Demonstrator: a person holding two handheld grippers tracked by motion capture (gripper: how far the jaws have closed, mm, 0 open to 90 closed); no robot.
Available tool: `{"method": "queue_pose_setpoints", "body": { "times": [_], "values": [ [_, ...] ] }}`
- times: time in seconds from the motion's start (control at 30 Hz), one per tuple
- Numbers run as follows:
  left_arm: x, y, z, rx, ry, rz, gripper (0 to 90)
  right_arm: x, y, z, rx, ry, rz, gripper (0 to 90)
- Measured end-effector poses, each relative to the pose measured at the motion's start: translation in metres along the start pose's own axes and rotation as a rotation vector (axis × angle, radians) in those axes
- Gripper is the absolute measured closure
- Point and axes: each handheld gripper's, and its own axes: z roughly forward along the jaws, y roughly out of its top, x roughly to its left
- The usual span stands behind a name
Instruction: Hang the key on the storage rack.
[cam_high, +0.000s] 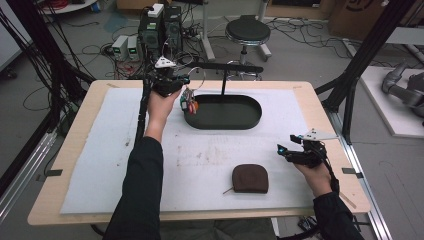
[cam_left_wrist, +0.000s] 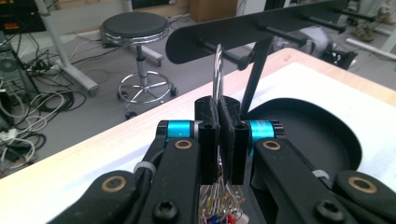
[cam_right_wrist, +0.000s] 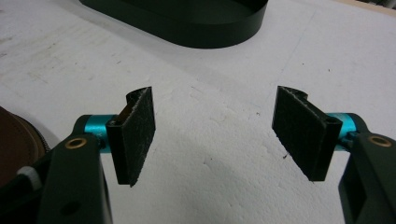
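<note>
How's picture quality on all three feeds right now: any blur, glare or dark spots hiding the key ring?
High view: dim, soft, floor murky; key ring faint. Left gripper view: jaws sharp, the ring pinched between them smeared by glare, stool soft. Right gripper view: evenly lit, white mat bright, open jaws crisp, brown pouch cut off at the edge.

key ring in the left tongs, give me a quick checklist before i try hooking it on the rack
1. Left tongs shut on the key ring: ok.
2. Ring rises clear above the jaws: ok.
3. Ring lined up with a peg on the rack: cannot tell; it sits just below the bar, near a peg.
4. Keys hang free of the black tray: cannot tell.
5. Right tongs open, holding nothing, away from the rack: ok.
6. Brown pouch out of the path: ok.
</note>
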Motion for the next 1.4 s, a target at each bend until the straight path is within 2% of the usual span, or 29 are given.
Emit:
{"method": "queue_pose_setpoints", "body": {
  "times": [0.2, 0.43, 0.47, 0.53, 0.57, 0.63, 0.77, 0.8, 0.87, 1.03, 1.2, 1.27, 1.37, 1.4],
  "values": [
    [0.000, -0.002, 0.001, 0.010, 0.015, 0.001, 83.7, 0.000, 0.000, 0.000, 0.001, 0.000, -0.001, 30.8],
    [0.000, -0.008, -0.007, -0.004, 0.030, -0.022, 74.5, 0.001, 0.000, 0.000, 0.003, 0.002, 0.000, 30.8],
    [-0.001, -0.008, -0.010, -0.003, 0.035, -0.021, 67.7, 0.001, 0.000, 0.000, 0.003, 0.001, -0.004, 30.8],
    [-0.003, -0.009, -0.015, -0.006, 0.040, -0.006, 61.4, 0.001, 0.000, 0.001, 0.006, -0.001, -0.005, 30.8],
    [-0.005, -0.010, -0.019, -0.005, 0.050, 0.009, 61.4, 0.001, 0.000, 0.001, 0.006, -0.001, -0.005, 30.8],
    [-0.011, -0.011, -0.027, -0.006, 0.056, 0.039, 55.2, 0.001, 0.000, 0.001, 0.007, -0.001, -0.004, 30.8],
    [-0.024, -0.017, -0.047, -0.037, 0.024, 0.071, 49.2, 0.001, 0.000, 0.001, 0.010, -0.005, -0.005, 30.8],
    [-0.033, -0.021, -0.058, -0.056, 0.001, 0.080, 45.5, 0.002, 0.000, 0.001, 0.012, -0.007, -0.007, 30.8],
    [-0.037, -0.024, -0.064, -0.065, -0.013, 0.087, 45.5, 0.002, 0.000, 0.001, 0.013, -0.008, -0.006, 30.8],
    [-0.056, -0.038, -0.092, -0.072, -0.064, 0.125, 41.4, 0.005, 0.001, 0.003, 0.020, -0.014, -0.010, 30.8],
    [-0.069, -0.056, -0.113, -0.074, -0.088, 0.170, 36.3, 0.008, 0.003, 0.006, 0.023, -0.013, -0.007, 30.8],
    [-0.071, -0.064, -0.120, -0.074, -0.093, 0.176, 35.0, 0.010, 0.003, 0.007, 0.021, -0.013, -0.009, 30.8],
    [-0.072, -0.078, -0.129, -0.072, -0.097, 0.162, 30.3, 0.014, 0.004, 0.009, 0.025, -0.010, -0.022, 30.8],
    [-0.073, -0.090, -0.135, -0.079, -0.098, 0.151, 29.6, 0.015, 0.004, 0.009, 0.026, -0.009, -0.015, 30.8]
  ]
}}
